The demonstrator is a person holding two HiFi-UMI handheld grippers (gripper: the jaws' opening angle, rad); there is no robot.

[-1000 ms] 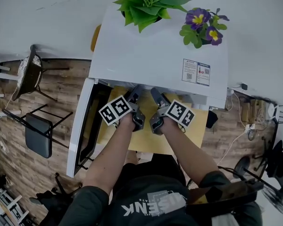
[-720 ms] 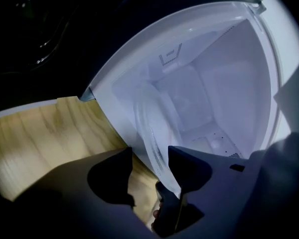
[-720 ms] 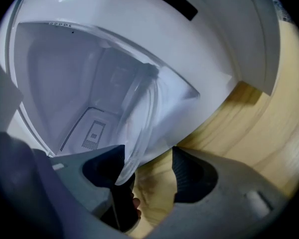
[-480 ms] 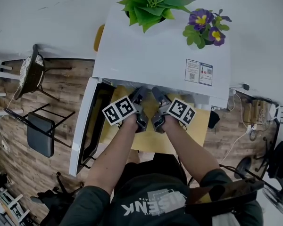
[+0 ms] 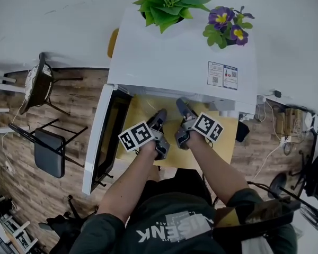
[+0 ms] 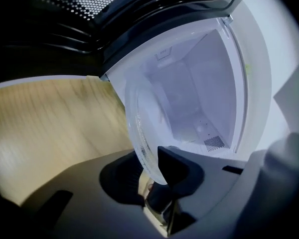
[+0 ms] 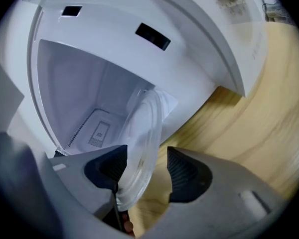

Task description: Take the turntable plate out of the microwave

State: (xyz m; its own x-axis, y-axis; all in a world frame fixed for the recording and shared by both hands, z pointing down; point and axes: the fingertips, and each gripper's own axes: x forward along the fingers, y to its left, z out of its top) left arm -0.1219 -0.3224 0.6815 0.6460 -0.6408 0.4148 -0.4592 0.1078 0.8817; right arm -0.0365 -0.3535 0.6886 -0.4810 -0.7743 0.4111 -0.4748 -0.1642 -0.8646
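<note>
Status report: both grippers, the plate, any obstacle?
Left gripper jaws just closing, shut on turntable plate rim. Right gripper open, starting to close around rim. Door open, nothing blocking.

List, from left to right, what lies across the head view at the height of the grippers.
black chair → open microwave door → left gripper → right gripper → cables
</note>
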